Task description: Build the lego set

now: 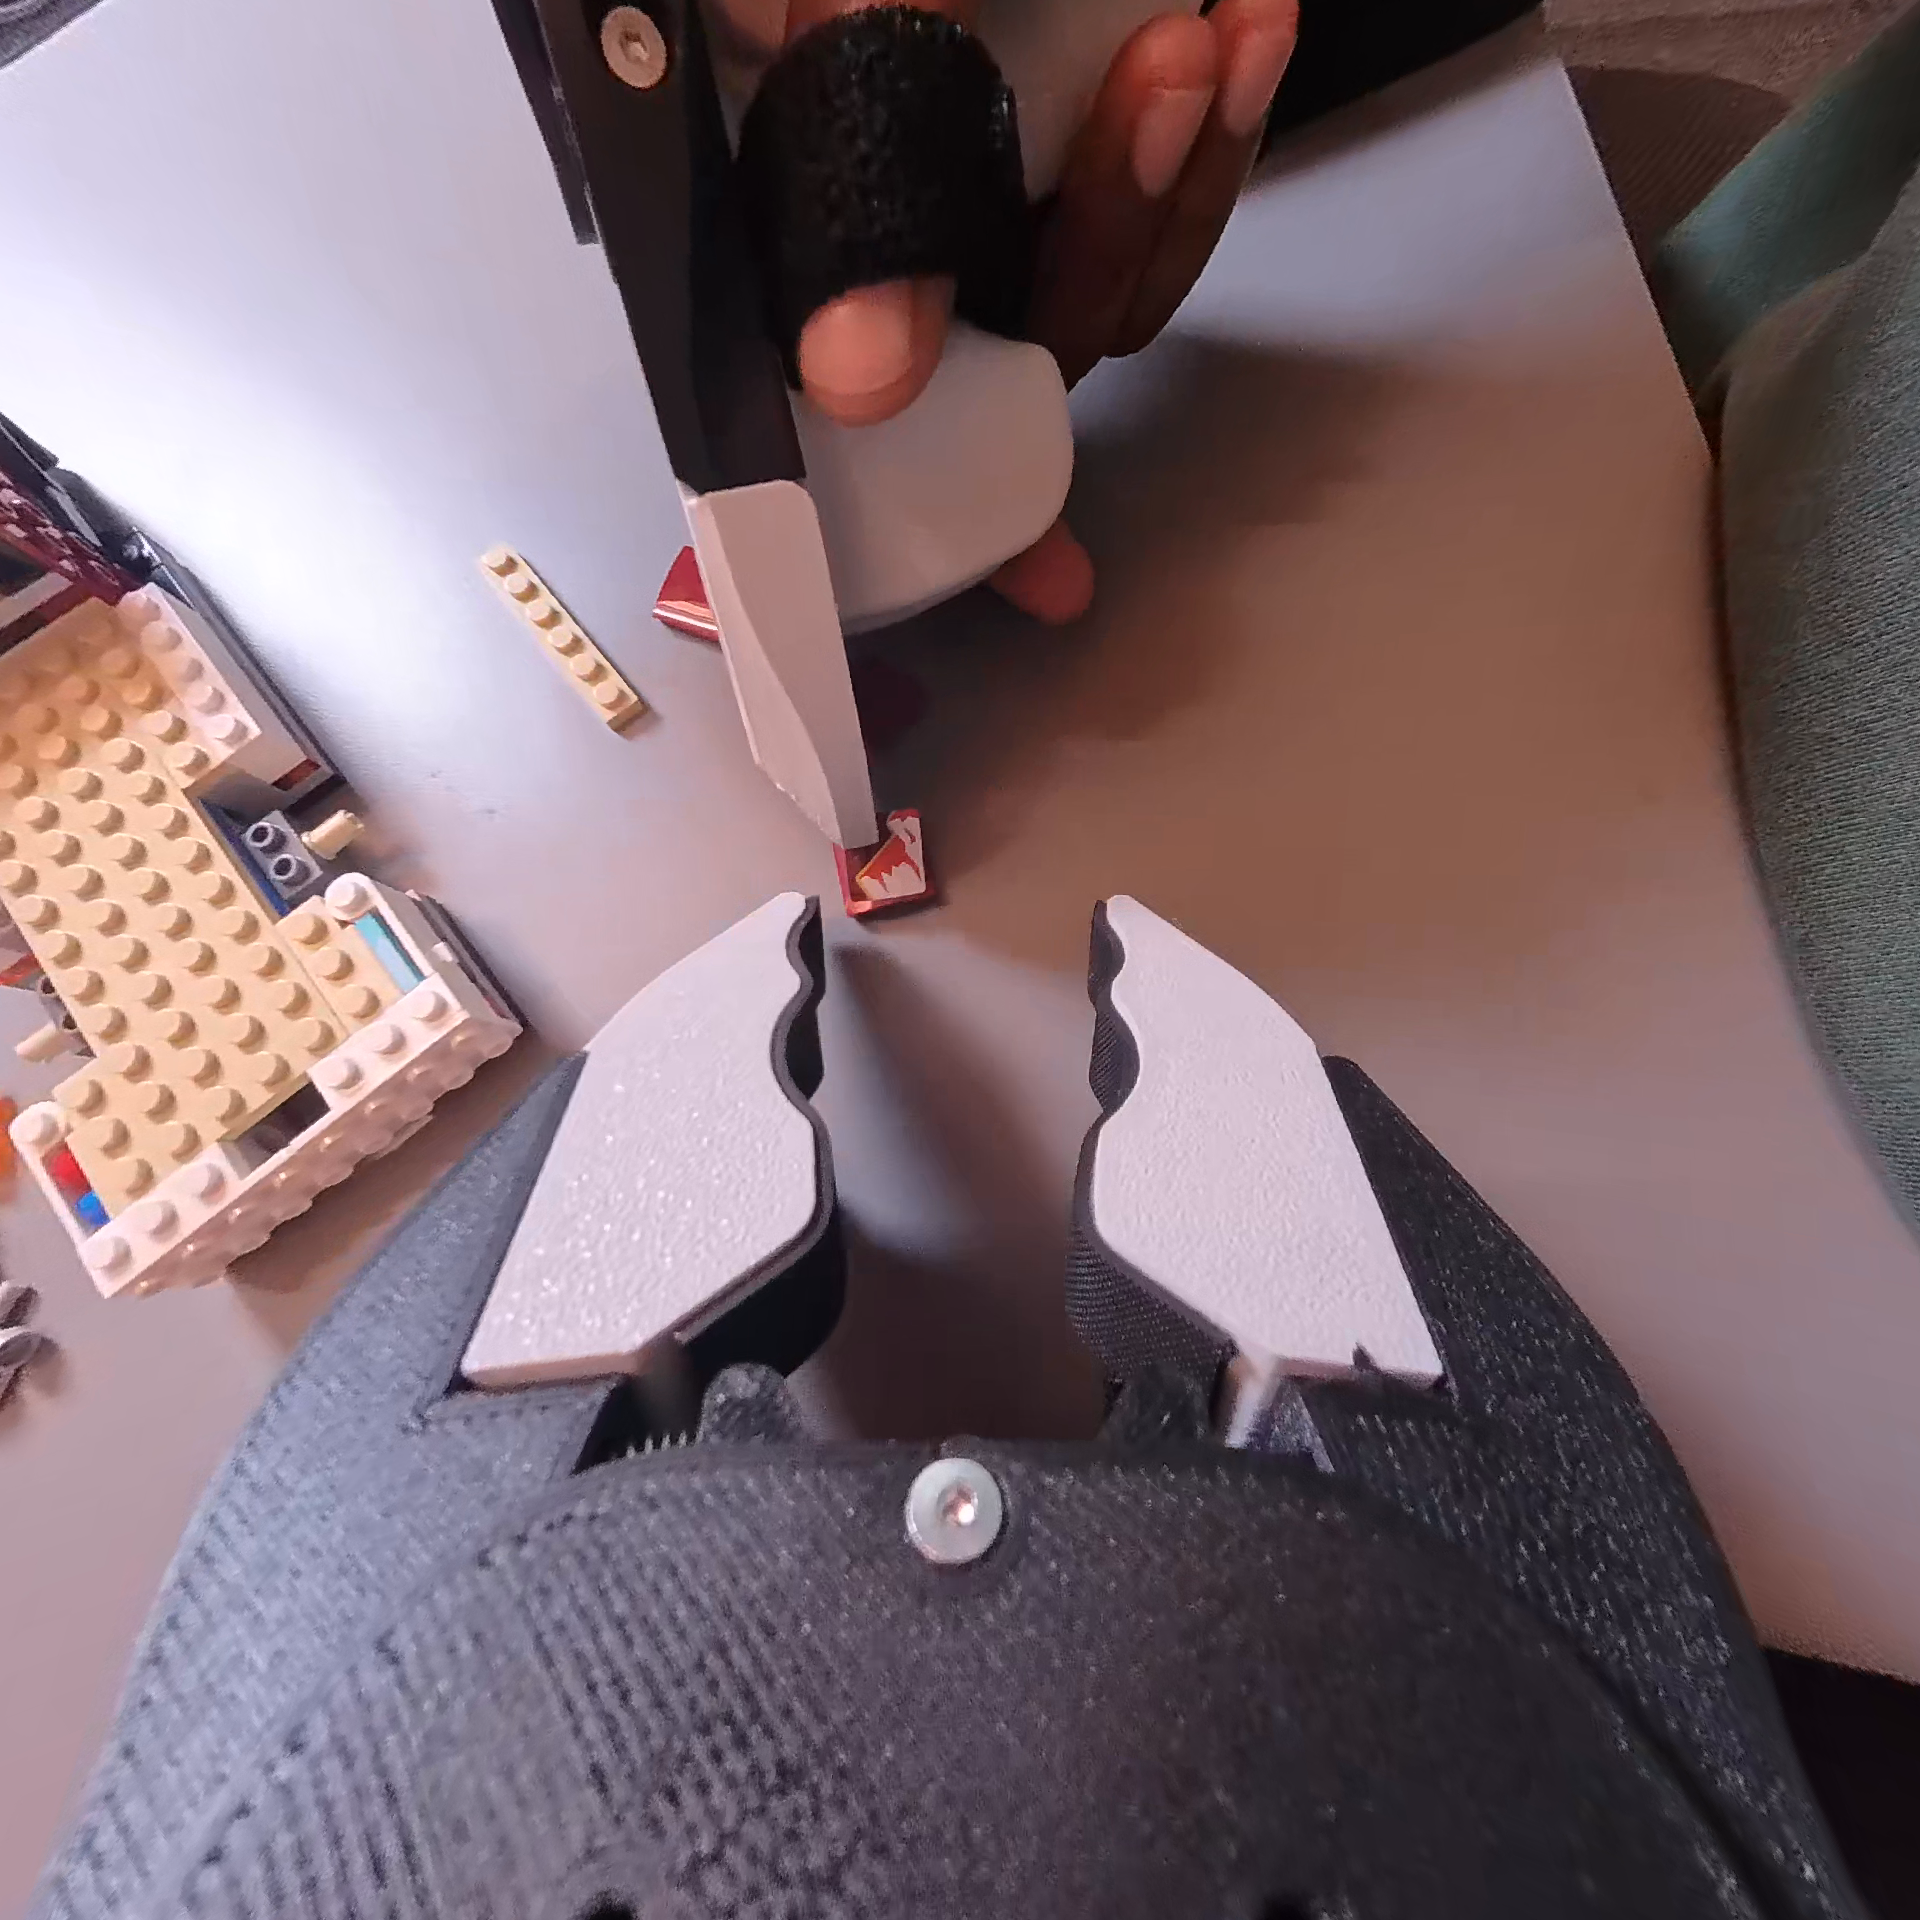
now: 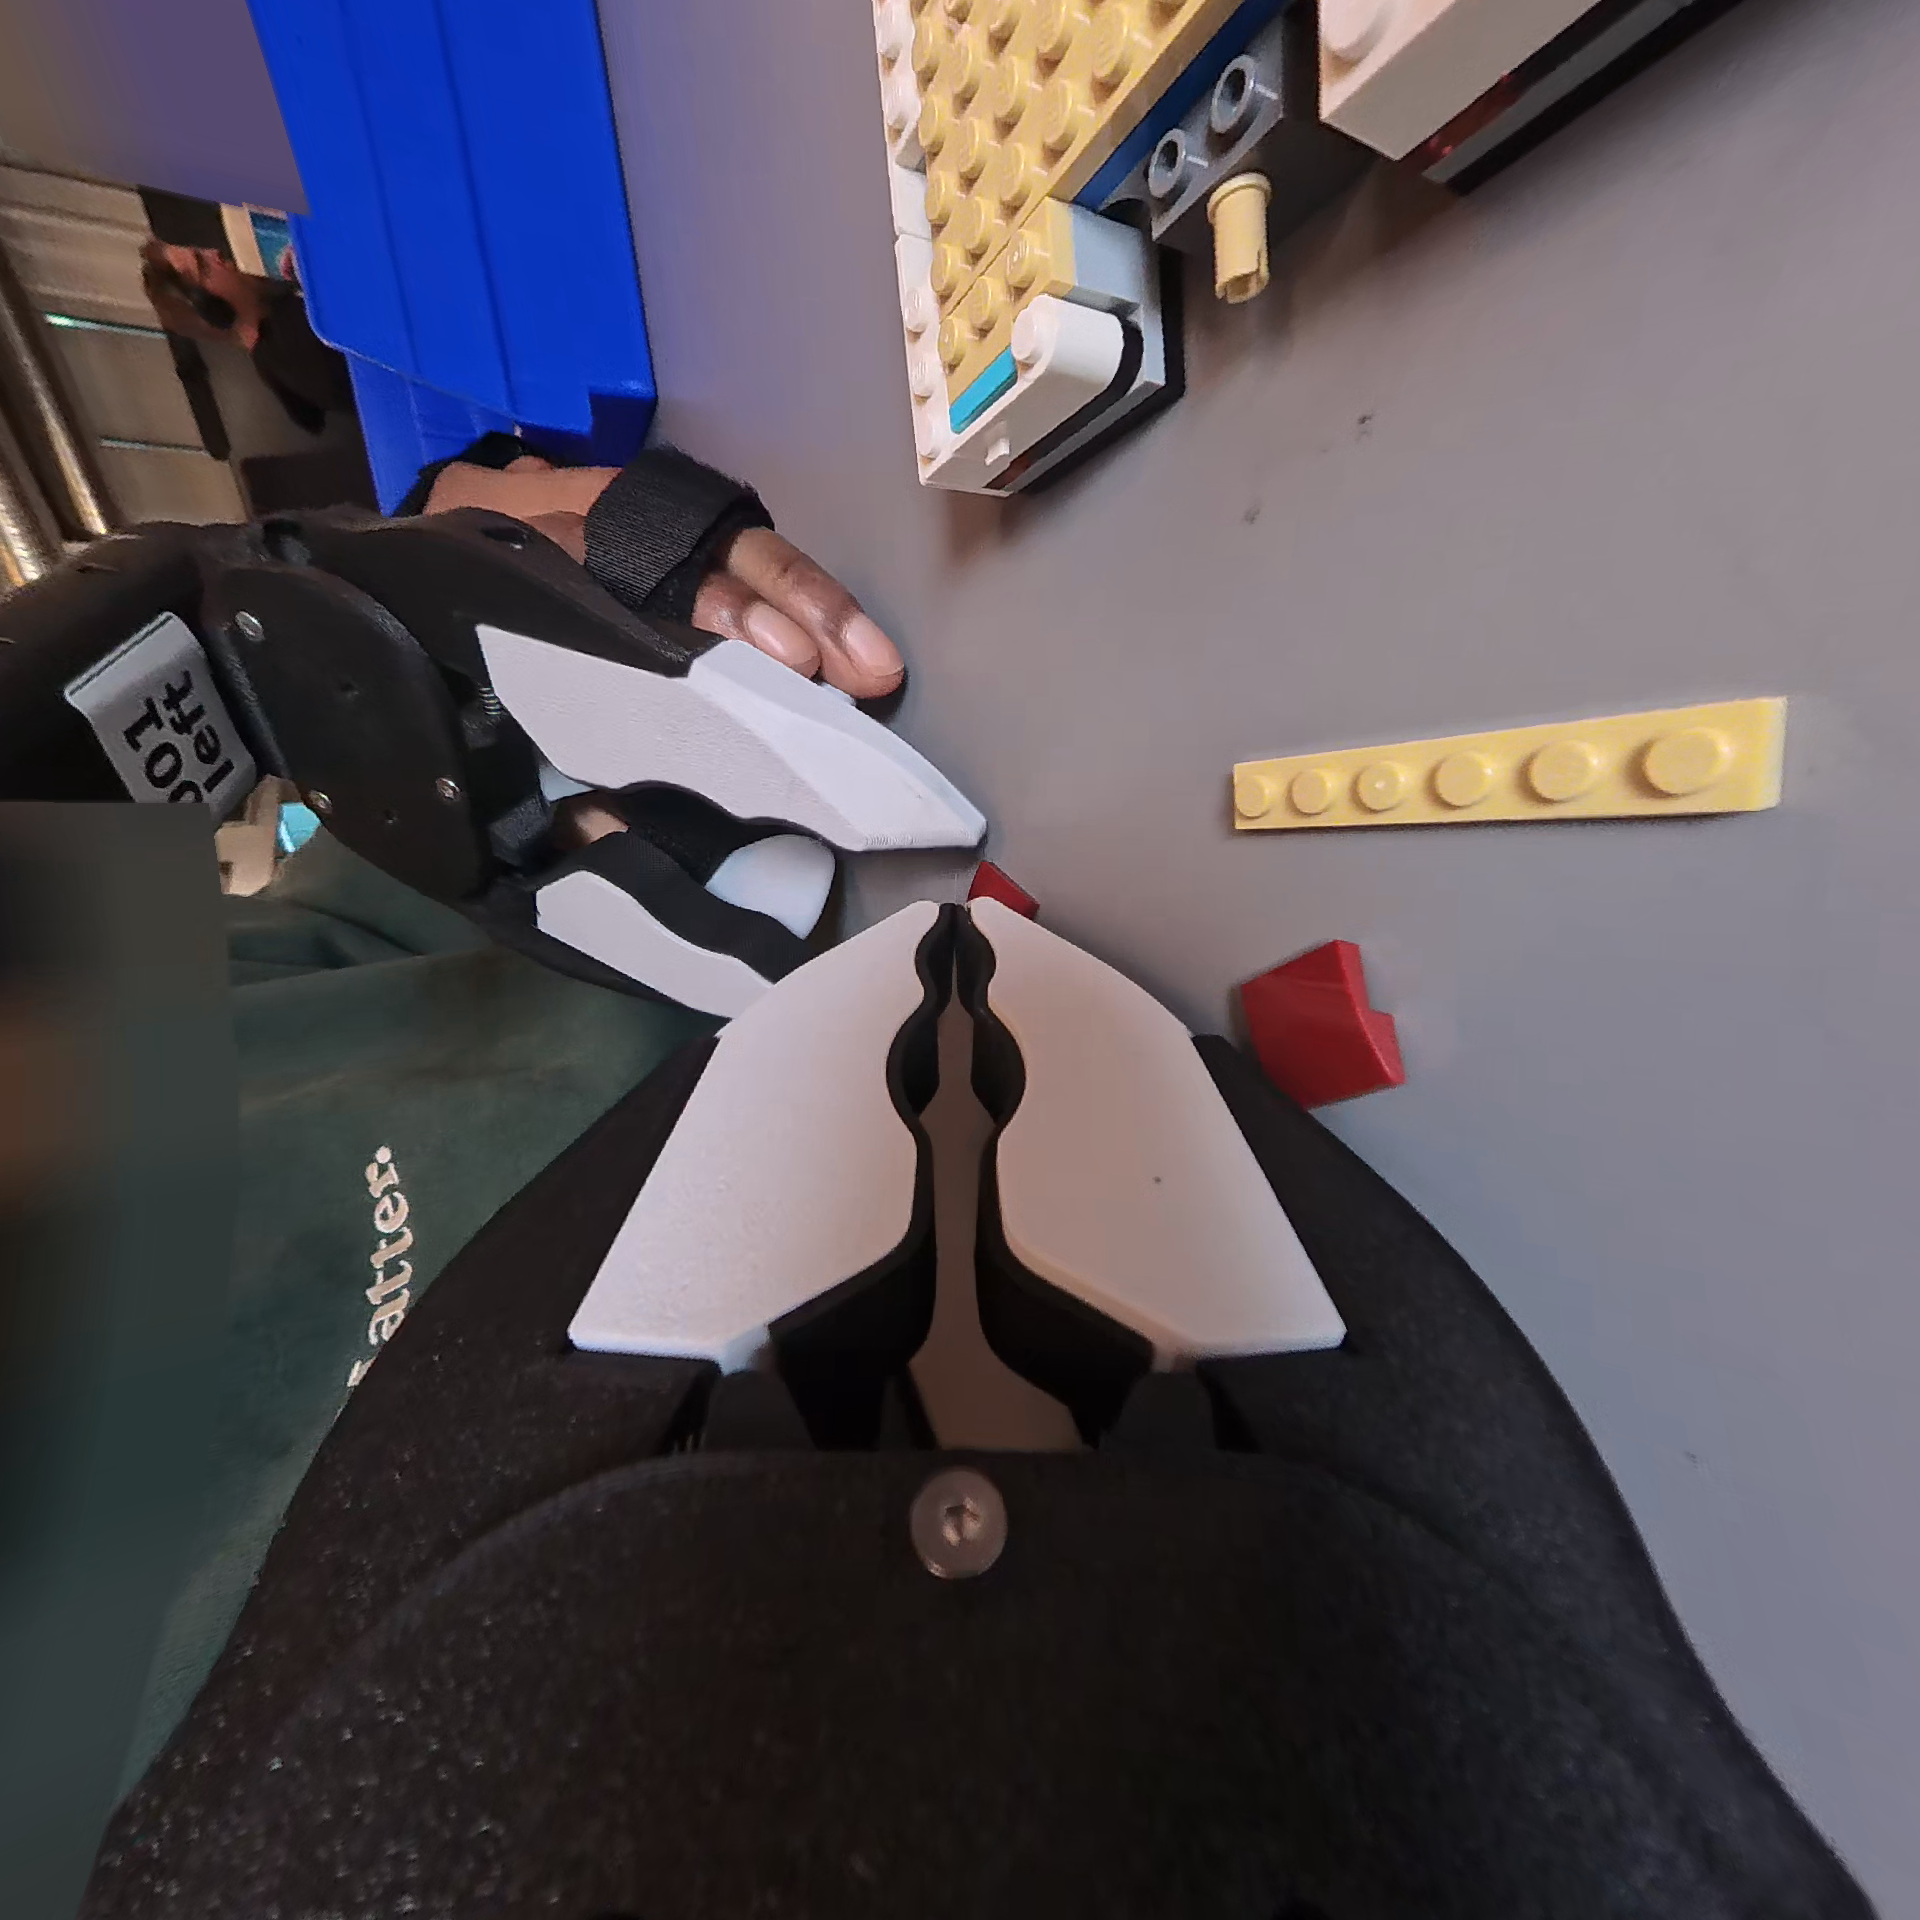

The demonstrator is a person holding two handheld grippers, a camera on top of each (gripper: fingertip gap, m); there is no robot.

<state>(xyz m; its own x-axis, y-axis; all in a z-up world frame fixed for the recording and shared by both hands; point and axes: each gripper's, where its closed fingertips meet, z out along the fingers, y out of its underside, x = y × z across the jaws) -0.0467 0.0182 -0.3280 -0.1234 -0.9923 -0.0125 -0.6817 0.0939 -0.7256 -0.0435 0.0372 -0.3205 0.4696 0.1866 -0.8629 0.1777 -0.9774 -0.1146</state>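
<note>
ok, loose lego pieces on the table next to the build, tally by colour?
Tan: 1, long plate
Red: 2, printed tile at the right gripper tip, curved slope
Total: 3

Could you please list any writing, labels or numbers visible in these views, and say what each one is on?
Grey tag on the left gripper: dark printed characters, legible, but I do not transcribe writing.
Green sweatshirt: white lettering, partly cut off, not transcribed.
Small red tile: a white printed graphic, no words.
Tan plate: any marks on its studs are too small to read.
</note>
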